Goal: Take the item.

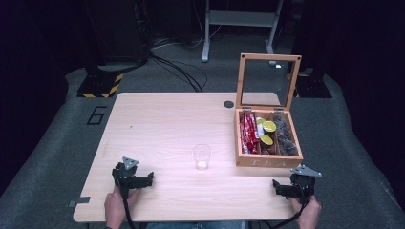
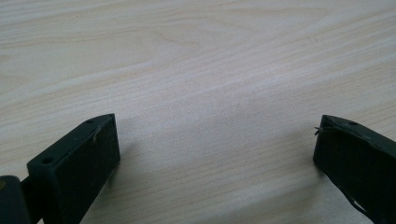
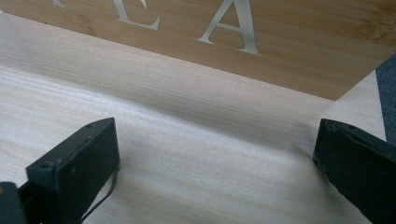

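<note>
A wooden tea box (image 1: 268,161) stands at the table's right with its glass lid (image 1: 267,81) upright. It holds red sachets (image 1: 248,132), yellow-topped capsules (image 1: 268,127) and dark packets (image 1: 285,136). A clear plastic cup (image 1: 201,156) stands upright mid-table, left of the box. My left gripper (image 1: 141,180) rests near the front left edge, open, and the left gripper view has bare wood between its jaws (image 2: 215,140). My right gripper (image 1: 285,187) sits just in front of the box, open (image 3: 215,144) and holding nothing. The box's lettered front (image 3: 224,28) lies close ahead of it.
The light wooden table (image 1: 167,119) has a small dark round hole (image 1: 229,104) near its far edge. Beyond it are grey carpet, cables (image 1: 181,71) and a metal stand (image 1: 239,19). The table's right edge and dark floor (image 3: 387,88) lie beside the box's corner.
</note>
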`<state>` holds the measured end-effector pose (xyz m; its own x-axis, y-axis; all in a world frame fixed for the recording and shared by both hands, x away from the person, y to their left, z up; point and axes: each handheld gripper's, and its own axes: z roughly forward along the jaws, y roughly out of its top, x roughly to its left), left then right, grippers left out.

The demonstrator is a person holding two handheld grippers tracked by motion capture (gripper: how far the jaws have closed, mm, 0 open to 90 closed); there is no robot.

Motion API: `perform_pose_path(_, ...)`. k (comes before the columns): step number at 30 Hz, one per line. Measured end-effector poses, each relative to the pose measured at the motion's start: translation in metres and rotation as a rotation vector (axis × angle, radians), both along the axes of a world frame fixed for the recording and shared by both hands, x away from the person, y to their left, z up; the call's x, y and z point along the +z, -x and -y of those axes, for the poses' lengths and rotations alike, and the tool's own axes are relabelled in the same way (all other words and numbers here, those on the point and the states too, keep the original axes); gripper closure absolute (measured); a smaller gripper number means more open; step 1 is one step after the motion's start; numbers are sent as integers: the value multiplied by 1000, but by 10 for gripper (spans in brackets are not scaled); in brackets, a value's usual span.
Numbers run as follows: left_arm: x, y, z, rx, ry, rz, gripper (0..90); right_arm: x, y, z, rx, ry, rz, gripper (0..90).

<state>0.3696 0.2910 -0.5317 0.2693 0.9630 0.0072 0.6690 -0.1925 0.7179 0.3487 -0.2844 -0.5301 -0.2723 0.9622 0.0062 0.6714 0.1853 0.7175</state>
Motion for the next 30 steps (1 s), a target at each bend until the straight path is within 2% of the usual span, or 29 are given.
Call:
perform_pose_path(15, 0, 0, 0, 0, -1, 1, 3, 0, 0, 0, -2, -8, 1, 0)
perform_pose_path(18, 0, 0, 0, 0, 0, 0, 3, 0, 0, -2, -20, -1, -4, 0)
perform_pose_path(21, 0, 0, 0, -3, -4, 6, 3, 1, 0, -1, -10, 4, -6, 0)
perform_pose_path(24, 0, 0, 0, 0, -1, -1, 3, 2, -1, -2, -26, 2, -17, 0)
perform_pose_path(27, 0, 0, 0, 0, -2, 0, 3, 3, -2, 0, -12, 16, -36, 0)
perform_pose_path(30, 0, 0, 0, -1, -3, -1, 3, 3, -2, 0, -24, 8, -39, 0)
